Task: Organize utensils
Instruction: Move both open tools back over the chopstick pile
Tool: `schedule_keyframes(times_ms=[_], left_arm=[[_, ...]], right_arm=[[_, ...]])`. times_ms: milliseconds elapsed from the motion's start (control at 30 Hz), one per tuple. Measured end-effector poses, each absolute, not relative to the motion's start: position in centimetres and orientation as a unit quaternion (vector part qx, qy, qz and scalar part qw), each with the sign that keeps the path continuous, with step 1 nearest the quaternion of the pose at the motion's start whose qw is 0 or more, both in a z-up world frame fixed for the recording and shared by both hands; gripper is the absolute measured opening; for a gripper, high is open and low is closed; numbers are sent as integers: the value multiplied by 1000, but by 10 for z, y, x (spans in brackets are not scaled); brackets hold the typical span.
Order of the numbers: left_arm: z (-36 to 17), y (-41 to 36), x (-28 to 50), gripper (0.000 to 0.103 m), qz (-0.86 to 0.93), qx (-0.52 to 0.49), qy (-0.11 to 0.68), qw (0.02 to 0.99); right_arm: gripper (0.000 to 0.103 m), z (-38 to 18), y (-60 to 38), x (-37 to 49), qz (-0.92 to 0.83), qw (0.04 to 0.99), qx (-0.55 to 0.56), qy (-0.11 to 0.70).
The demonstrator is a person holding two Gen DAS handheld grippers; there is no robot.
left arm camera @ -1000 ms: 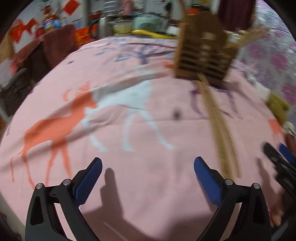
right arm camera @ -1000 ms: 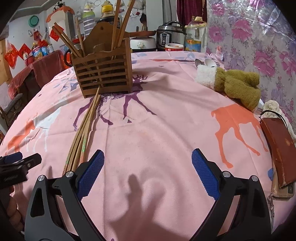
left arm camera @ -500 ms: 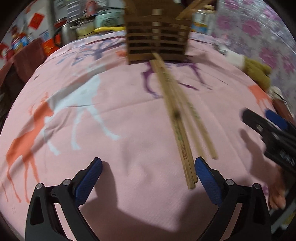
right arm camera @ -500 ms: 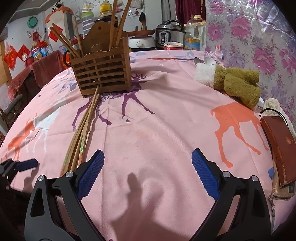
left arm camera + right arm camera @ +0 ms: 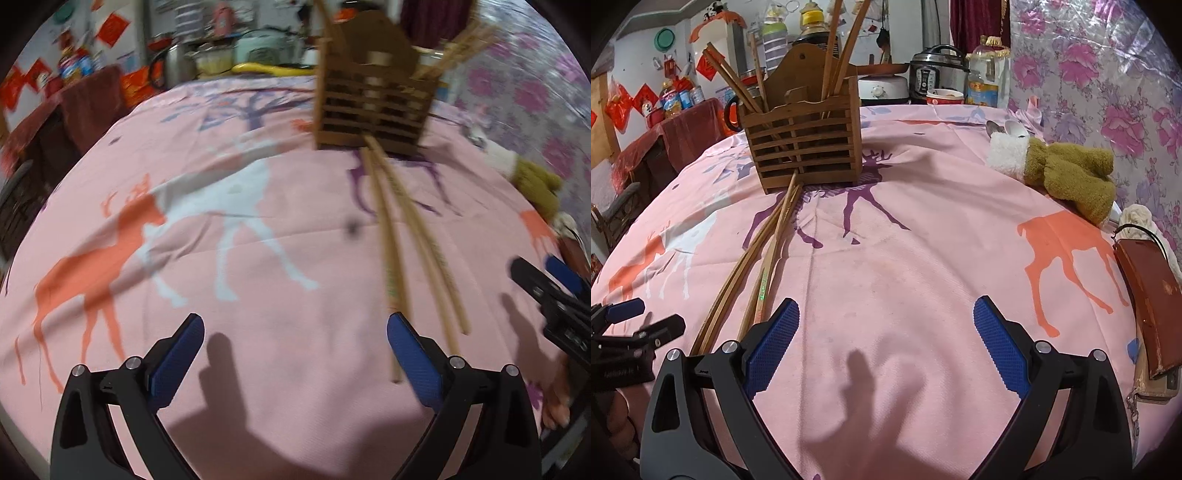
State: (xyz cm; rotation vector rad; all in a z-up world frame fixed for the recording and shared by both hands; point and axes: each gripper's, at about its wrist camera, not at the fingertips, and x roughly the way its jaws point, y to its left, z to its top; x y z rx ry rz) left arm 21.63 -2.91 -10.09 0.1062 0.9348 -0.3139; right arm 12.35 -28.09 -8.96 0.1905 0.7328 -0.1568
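Several wooden chopsticks (image 5: 764,254) lie loose on the pink deer-print cloth, running from the foot of a slatted wooden holder (image 5: 803,147) toward me. More chopsticks stand inside that holder. In the left wrist view the holder (image 5: 373,107) is blurred at the far side and the loose chopsticks (image 5: 402,243) end just past my right-hand finger. My left gripper (image 5: 295,350) is open and empty, low over the cloth. My right gripper (image 5: 886,339) is open and empty too, with the chopstick ends beside its left finger.
A green and white plush cloth (image 5: 1060,173) and two spoons (image 5: 1008,127) lie at the right. A brown case (image 5: 1148,299) sits at the right table edge. Cookers, bottles and a bowl (image 5: 943,98) crowd the far side. A chair draped in dark red (image 5: 88,107) stands left.
The left wrist view swung back leftward, so the holder and loose chopsticks shifted right in it. The right gripper barely moved; the holder looks slightly nearer.
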Motion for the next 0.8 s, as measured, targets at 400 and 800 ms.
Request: schedule_keyframes(times_ms=[400, 800], left_arm=[[-110, -31, 221, 84, -153, 59, 462, 871], [-106, -29, 211, 84, -172, 53, 449, 875]], right_arm=[[92, -90, -282, 123, -77, 926, 98, 357], [91, -89, -246, 117, 14, 933, 21, 359]])
